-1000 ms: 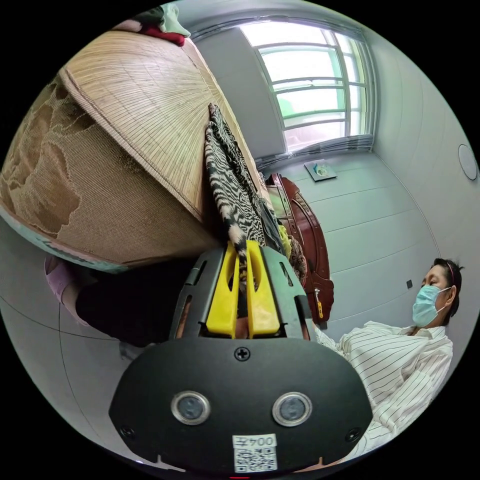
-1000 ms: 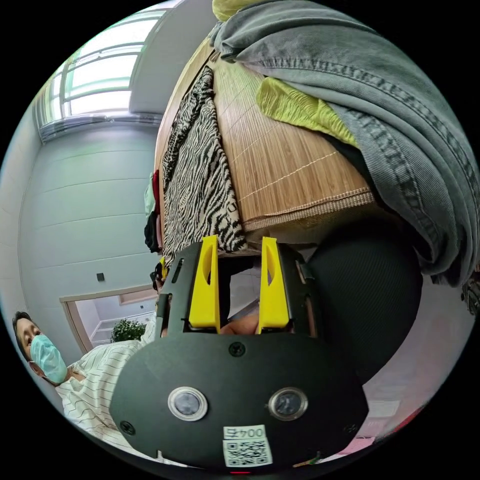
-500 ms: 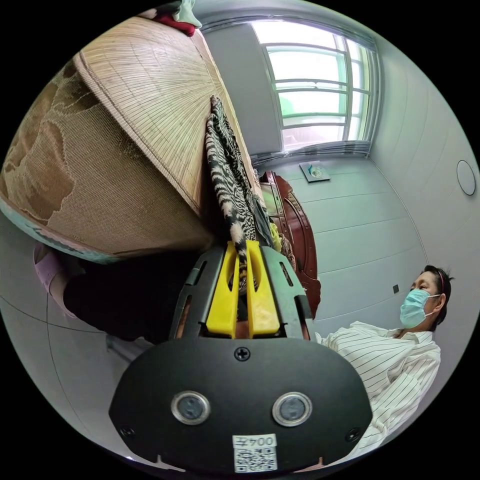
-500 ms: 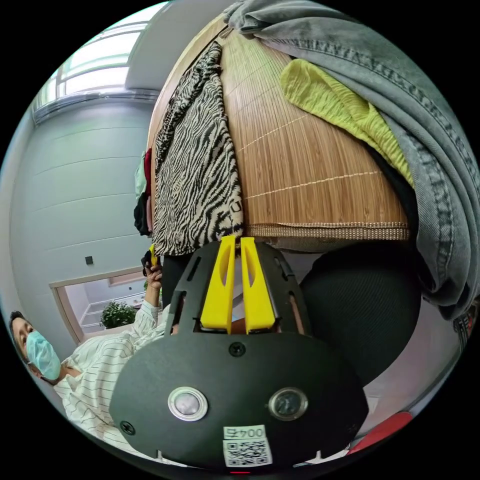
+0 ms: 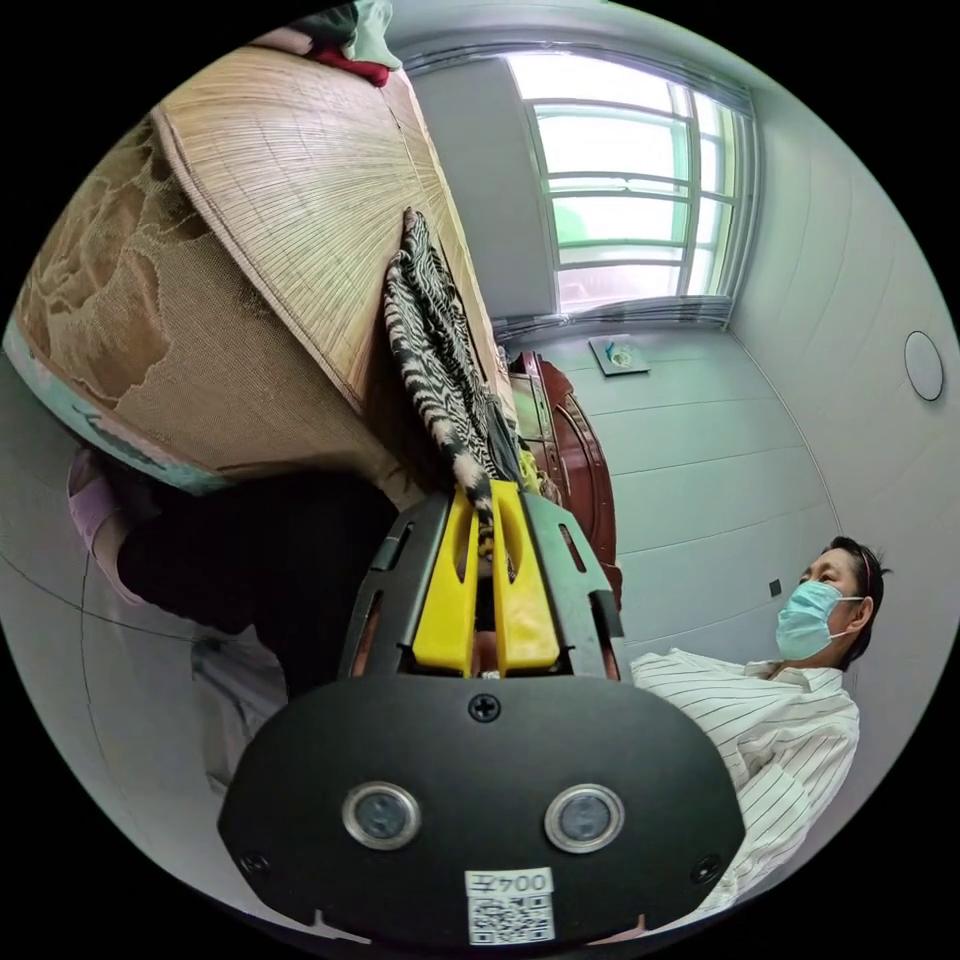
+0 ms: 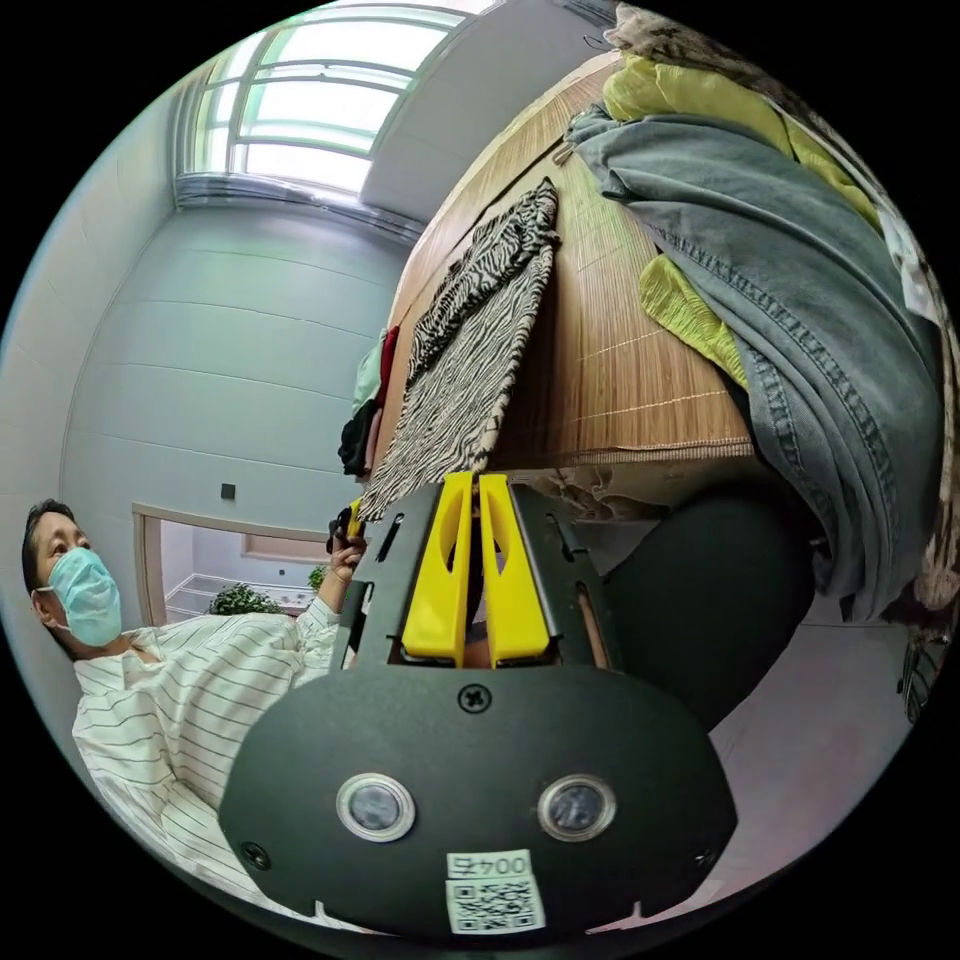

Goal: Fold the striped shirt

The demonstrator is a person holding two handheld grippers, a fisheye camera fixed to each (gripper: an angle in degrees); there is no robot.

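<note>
Left gripper (image 5: 485, 495) and right gripper (image 6: 476, 487), both clamped on the striped shirt's (image 6: 465, 385) edge.

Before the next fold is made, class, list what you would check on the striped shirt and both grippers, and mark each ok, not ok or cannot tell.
1. Left gripper shut on the shirt edge: ok, cloth runs between the closed jaws.
2. Right gripper holding the shirt: cannot tell; jaws closed at its corner, cloth between them unclear.
3. Shirt lying on the mat: ok.
4. Jeans apart from the shirt: ok.
5. Yellow cloth apart from the shirt: ok.
</note>
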